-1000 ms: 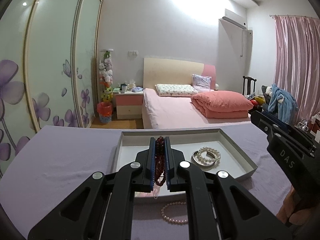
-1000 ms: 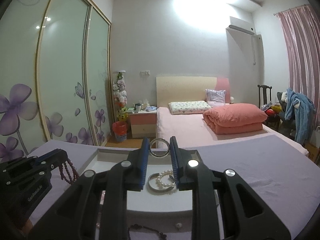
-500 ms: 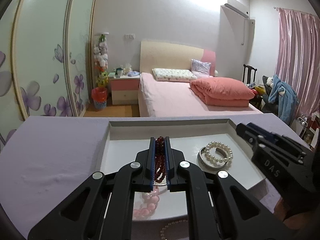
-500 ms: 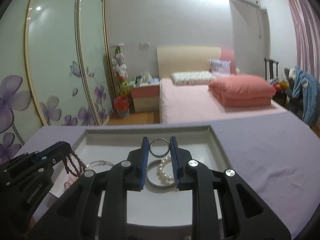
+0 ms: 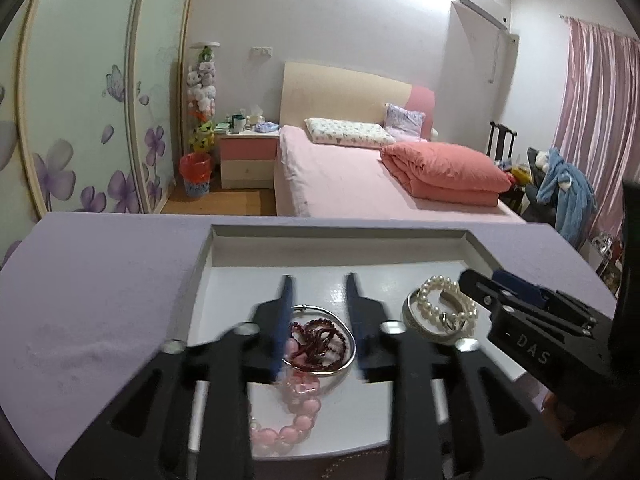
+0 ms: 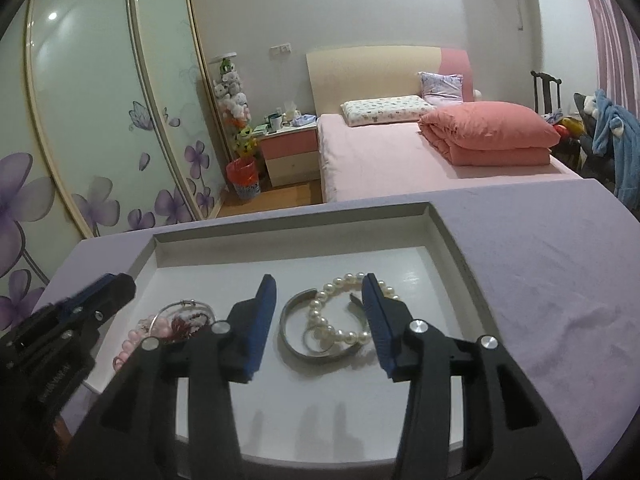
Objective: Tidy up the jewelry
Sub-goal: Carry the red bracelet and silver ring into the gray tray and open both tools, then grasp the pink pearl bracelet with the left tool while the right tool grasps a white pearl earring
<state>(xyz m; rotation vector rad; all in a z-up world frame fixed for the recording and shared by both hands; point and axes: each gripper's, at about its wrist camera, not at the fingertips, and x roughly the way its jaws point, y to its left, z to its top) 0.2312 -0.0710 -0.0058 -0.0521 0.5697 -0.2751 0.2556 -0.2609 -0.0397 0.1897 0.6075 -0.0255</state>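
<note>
Lavender cloth (image 6: 540, 280) carries a white tray (image 6: 452, 240). Left gripper (image 5: 318, 296), fingers apart, straddles dark red beads (image 5: 316, 340); at 3 o'clock a pearl bracelet (image 5: 444, 304). Right gripper (image 6: 320, 300), marked "DAS", gapes over a ring (image 6: 314, 334).

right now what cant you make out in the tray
- Left wrist view: pink bead bracelet partly hidden behind the left hand-held gripper; gripper motion-blurred.
- Left wrist view: pearl strand before the tray cut by the bottom edge.
- Right wrist view: dark red beads too small and blurred.
</note>
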